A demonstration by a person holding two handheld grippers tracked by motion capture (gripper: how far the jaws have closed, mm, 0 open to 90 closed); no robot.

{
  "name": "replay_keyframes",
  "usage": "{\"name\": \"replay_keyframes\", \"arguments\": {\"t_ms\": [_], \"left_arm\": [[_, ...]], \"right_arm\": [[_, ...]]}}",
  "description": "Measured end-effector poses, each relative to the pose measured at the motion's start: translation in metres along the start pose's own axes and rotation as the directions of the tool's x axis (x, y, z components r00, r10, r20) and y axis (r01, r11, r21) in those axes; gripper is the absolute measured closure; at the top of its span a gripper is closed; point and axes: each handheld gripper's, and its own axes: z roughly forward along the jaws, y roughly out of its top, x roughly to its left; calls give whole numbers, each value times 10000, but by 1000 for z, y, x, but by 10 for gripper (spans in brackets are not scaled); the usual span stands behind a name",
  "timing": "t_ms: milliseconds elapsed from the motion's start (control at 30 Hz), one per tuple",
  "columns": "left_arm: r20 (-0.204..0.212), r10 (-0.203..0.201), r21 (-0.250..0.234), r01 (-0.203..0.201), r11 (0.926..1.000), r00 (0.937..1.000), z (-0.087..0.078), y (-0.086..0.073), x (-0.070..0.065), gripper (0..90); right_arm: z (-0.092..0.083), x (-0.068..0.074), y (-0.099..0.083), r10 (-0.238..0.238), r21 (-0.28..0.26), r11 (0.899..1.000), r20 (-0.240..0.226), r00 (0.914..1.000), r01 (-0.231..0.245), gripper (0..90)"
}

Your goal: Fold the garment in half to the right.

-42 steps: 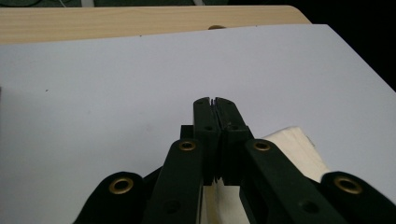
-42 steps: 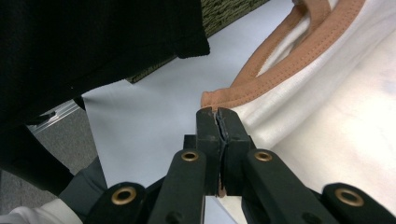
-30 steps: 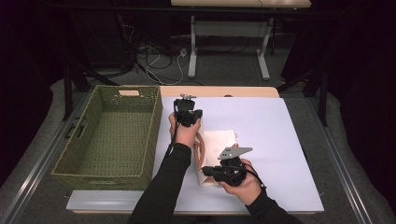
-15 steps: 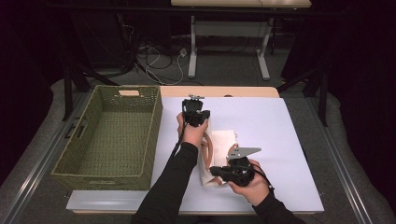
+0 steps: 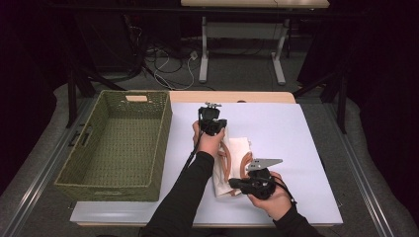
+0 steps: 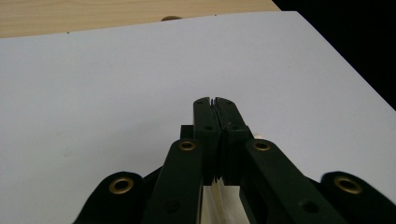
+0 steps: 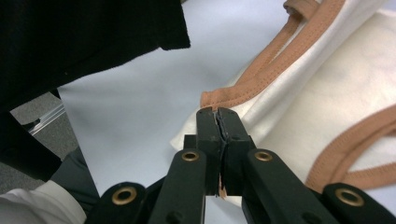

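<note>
A cream garment (image 5: pixel 232 165) with orange trim lies folded on the white surface (image 5: pixel 296 143), to the right of the green basket (image 5: pixel 118 143). The left gripper (image 5: pixel 213 129) pinches the garment's far edge, cloth showing between its jaws. The right gripper (image 7: pixel 217 114) pinches the trimmed near edge.

- The left gripper (image 5: pixel 211 123) is held out ahead of the body, its jaws pointing toward 12 o'clock in the high view; they are pressed flat together, with a sliver of cream cloth (image 6: pixel 215 198) caught low between them.
- The left forearm, in a black sleeve, is stretched from 6 o'clock up toward the middle.
- The right gripper (image 5: pixel 232 183) is held low at 5 o'clock, pointing toward 9 o'clock, its jaws clamped on the cloth's orange-trimmed edge.
</note>
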Motion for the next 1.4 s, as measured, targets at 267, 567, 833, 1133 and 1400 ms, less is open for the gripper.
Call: {"name": "replay_keyframes", "arguments": {"t_ms": [267, 567, 833, 1133, 1400], "left_arm": [[12, 78, 111, -78, 9999, 10000, 7, -5, -4, 882], [0, 109, 228, -109, 9997, 9999, 14, -8, -6, 882], [31, 163, 356, -164, 9992, 9999, 18, -10, -6, 881], [205, 33, 504, -43, 9987, 9998, 21, -11, -3, 869], [421, -456, 486, 435, 9979, 9981, 20, -14, 6, 701]], "right_arm": [[2, -4, -8, -39, 262, 9997, 276, 9996, 31, 886], [5, -8, -14, -224, 771, 9969, 622, 9978, 175, 886], [10, -10, -17, -365, 979, 9948, 721, 9967, 294, 885], [10, -9, -17, -337, 921, 9954, 765, 9965, 266, 882], [9, -9, -18, -217, 941, 9955, 812, 9965, 140, 881]]}}
